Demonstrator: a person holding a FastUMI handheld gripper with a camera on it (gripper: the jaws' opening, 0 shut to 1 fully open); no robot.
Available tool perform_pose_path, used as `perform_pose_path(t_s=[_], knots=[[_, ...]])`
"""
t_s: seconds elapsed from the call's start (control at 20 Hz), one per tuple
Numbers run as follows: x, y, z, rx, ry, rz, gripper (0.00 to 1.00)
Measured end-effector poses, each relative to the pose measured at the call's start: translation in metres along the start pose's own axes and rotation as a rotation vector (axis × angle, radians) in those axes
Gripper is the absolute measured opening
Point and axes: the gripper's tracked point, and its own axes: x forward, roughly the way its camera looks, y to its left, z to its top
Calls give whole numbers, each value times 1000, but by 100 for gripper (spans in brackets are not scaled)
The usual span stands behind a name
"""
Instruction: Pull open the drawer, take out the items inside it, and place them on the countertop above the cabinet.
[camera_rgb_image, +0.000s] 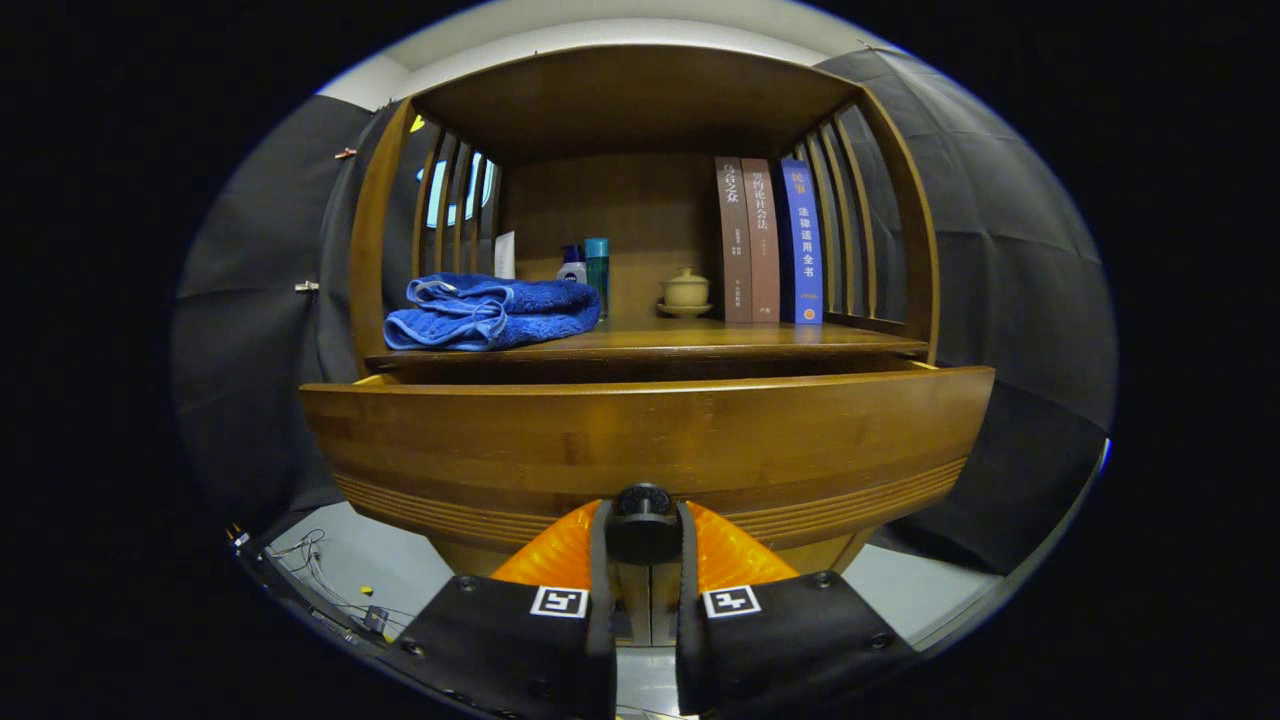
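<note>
The hand-held gripper (643, 545), low centre of the frame, has its fingers pinched on the dark knob (643, 522) of the drawer (640, 445). The drawer front stands out from the cabinet, partly open; its inside is hidden behind the front panel, so the items cannot be seen. On the bench (690, 338) above, a blue towel (490, 312) lies at left, with bottles (588, 265), a cup (685, 290) and books (770, 240) behind. Risks, as I judge them: the round knob could slip from the fingers on a skewed pull, and too long a pull could draw the drawer off its runners.
</note>
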Motion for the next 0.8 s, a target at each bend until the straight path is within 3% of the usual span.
perform_pose_path(t_s=[0.4,0.8], knots=[[-55,-5,-12,9,37,32,27],[-60,-5,-21,-14,38,27,27]])
